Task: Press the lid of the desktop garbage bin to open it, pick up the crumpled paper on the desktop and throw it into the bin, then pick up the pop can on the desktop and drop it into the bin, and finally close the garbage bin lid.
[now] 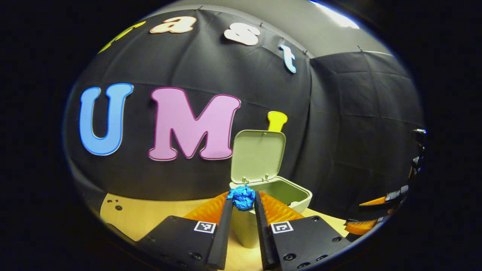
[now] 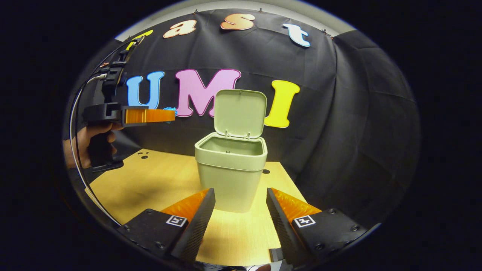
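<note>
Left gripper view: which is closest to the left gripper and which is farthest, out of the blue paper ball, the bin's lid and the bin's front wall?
1. Blue paper ball: pinched between the left gripper's jaws.
2. Bin's front wall: just past the jaws, below the ball.
3. Bin's lid: standing open at the bin's back edge, above and behind.

Dim booth, overhead light, sharp, fisheye-bent edges.

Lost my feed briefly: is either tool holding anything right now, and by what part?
The left tool pinches the blue crumpled paper by its sides, at the fingertips. The right tool is open and holds nothing.
</note>
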Demonstrator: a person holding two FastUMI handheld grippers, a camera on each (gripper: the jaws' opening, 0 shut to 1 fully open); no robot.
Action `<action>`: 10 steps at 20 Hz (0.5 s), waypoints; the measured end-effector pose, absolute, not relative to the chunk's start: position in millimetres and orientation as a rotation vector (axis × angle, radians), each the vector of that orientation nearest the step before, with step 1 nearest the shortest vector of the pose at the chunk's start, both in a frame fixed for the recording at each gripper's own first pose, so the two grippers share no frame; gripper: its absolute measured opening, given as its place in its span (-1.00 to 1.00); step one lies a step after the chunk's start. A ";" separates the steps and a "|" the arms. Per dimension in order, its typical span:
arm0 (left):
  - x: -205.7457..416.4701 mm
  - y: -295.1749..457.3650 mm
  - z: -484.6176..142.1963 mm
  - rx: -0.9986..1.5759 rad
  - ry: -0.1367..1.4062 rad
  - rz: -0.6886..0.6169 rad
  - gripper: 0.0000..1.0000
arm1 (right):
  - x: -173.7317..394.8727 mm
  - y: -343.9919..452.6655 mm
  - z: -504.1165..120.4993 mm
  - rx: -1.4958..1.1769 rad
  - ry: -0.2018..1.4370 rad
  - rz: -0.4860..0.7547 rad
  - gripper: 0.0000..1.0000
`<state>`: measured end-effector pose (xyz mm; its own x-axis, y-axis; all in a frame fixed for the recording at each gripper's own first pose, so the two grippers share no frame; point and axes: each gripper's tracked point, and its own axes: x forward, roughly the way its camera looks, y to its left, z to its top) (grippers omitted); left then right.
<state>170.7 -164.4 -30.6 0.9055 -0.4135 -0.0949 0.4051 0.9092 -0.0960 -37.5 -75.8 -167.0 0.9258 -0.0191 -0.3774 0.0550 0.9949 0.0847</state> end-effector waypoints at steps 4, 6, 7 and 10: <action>190.3 -198.2 -34.4 -0.050 0.123 -0.472 -0.31 | -40.7 -97.9 -167.1 0.078 0.382 -0.076 0.74; 201.8 -211.6 -38.6 -0.034 0.127 -0.488 -0.23 | -41.6 -105.2 -170.9 0.087 0.390 -0.090 0.75; 207.0 -217.9 -42.2 -0.028 0.131 -0.494 -0.23 | -42.6 -109.0 -172.2 0.088 0.394 -0.096 0.77; 223.4 -231.2 -57.9 -0.006 0.162 -0.501 -0.22 | -42.8 -115.0 -178.2 0.087 0.406 -0.100 0.83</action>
